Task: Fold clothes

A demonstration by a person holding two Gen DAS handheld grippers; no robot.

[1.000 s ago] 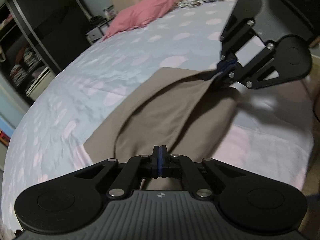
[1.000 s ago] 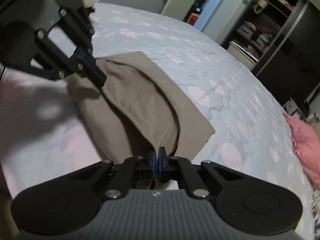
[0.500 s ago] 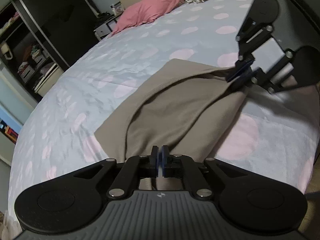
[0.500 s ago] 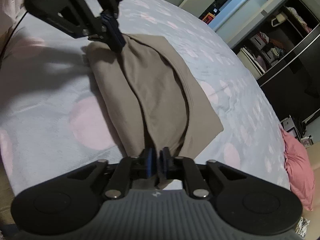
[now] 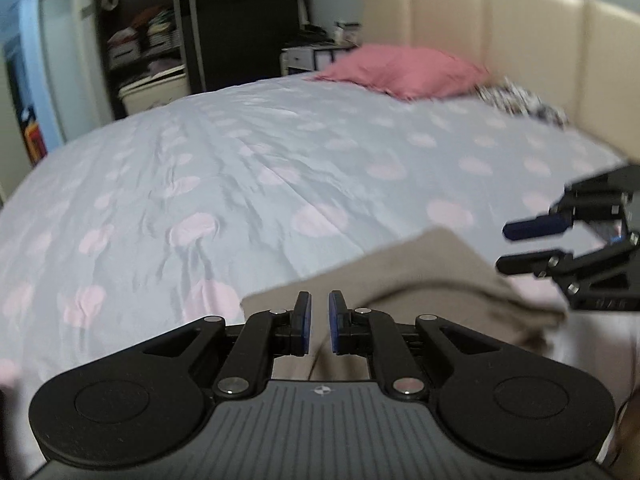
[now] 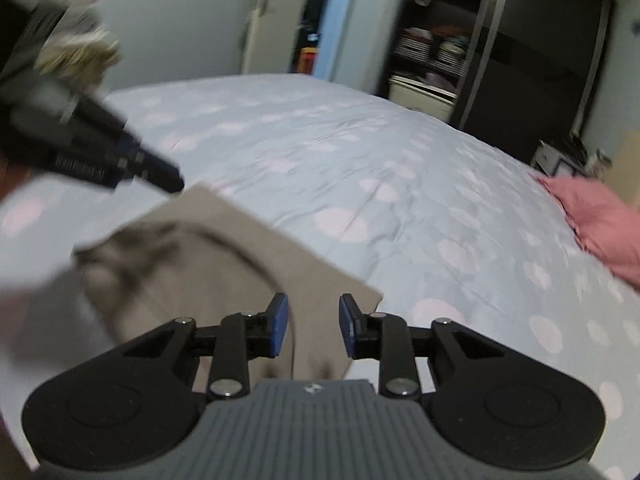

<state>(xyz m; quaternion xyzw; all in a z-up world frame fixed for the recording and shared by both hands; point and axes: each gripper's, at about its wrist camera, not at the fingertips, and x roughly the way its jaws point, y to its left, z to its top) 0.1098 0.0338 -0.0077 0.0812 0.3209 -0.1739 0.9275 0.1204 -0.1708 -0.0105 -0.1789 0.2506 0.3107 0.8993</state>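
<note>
**Loose fold on a soft bed: what could undo it**

The brown garment [image 6: 224,264] lies folded over on itself on the bed [image 5: 248,168], near the edge, with a curved upper layer lying across the lower one. In the right wrist view it fills the frame from about 9 o'clock down to 6 o'clock. The left gripper [image 5: 318,326] has its jaws a small gap apart with nothing between them; the right gripper [image 6: 313,326] has its jaws wider apart, also holding nothing. Both sit low over the cloth's near edge.

The risks, as I judge them:

- A jaw tip dragging across the top layer could pull the fold open (the cloth looks soft and limp).
- The layers do not line up neatly at 9 o'clock, so a further fold could lock in a bunch.
- The garment lies close to the bed's edge; a sideways tug might slide it off.
- The two grippers are near each other and could collide.
</note>
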